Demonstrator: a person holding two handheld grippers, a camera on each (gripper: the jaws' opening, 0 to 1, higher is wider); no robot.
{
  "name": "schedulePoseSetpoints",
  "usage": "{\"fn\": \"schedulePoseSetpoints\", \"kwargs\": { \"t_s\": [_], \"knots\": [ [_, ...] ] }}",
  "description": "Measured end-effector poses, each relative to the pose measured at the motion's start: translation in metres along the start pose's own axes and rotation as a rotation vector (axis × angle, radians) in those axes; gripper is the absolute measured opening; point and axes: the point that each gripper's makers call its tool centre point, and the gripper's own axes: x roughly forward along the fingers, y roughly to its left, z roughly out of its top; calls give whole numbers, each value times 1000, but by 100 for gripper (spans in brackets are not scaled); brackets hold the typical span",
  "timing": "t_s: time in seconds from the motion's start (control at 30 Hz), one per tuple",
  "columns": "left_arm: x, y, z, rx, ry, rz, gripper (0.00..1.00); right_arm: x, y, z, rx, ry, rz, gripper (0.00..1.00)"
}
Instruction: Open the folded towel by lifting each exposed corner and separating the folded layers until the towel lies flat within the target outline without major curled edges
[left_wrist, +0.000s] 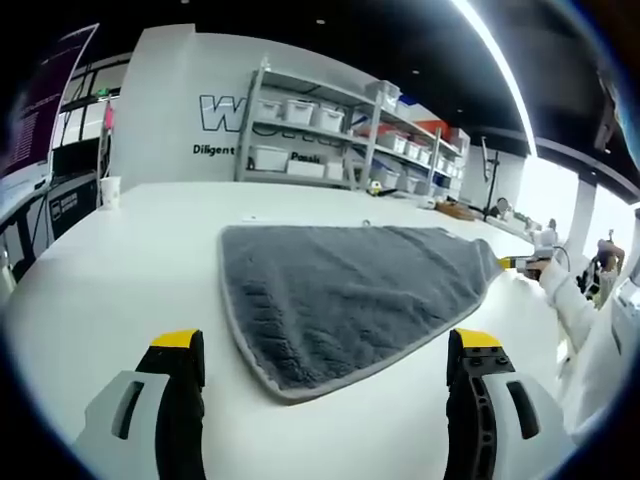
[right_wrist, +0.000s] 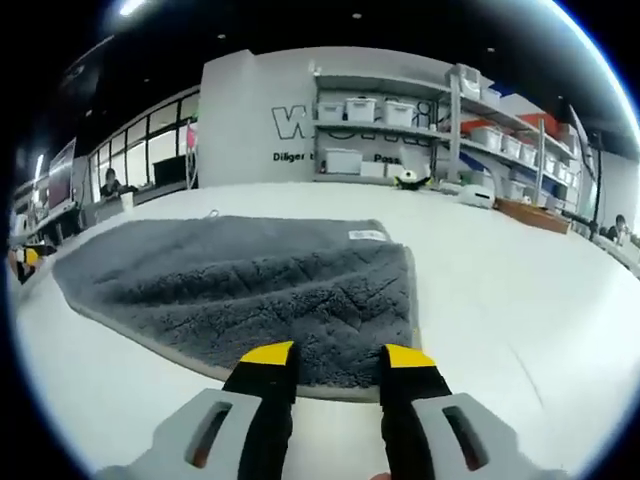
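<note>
A grey towel (left_wrist: 350, 290) lies spread on the white table (left_wrist: 120, 270), one rounded corner pointing toward my left gripper (left_wrist: 326, 345). That gripper is open wide and hovers just short of the corner, nothing between its jaws. The right gripper (left_wrist: 520, 262) comes in from the right at the towel's far right corner. In the right gripper view the towel (right_wrist: 250, 280) shows a white label (right_wrist: 367, 235) near its far edge. My right gripper (right_wrist: 338, 356) stands over the towel's near edge. Its jaws are a little apart, and the towel lies flat in the gap.
Shelves with white bins (left_wrist: 300, 130) line the back wall. A white cup (left_wrist: 110, 190) stands at the table's far left. A person's white sleeve (left_wrist: 585, 315) reaches in from the right. Bare tabletop (right_wrist: 500, 270) surrounds the towel.
</note>
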Motion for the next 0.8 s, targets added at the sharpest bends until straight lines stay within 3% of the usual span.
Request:
{"fn": "schedulePoseSetpoints", "kwargs": {
  "t_s": [0.3, 0.8],
  "knots": [
    [0, 0, -2, -4, 0, -4, 99, -9, 0, -4, -13, 23, -6, 3],
    [-1, 3, -3, -11, -1, -2, 99, -23, 2, -11, -16, 61, 5, 1]
  ]
}}
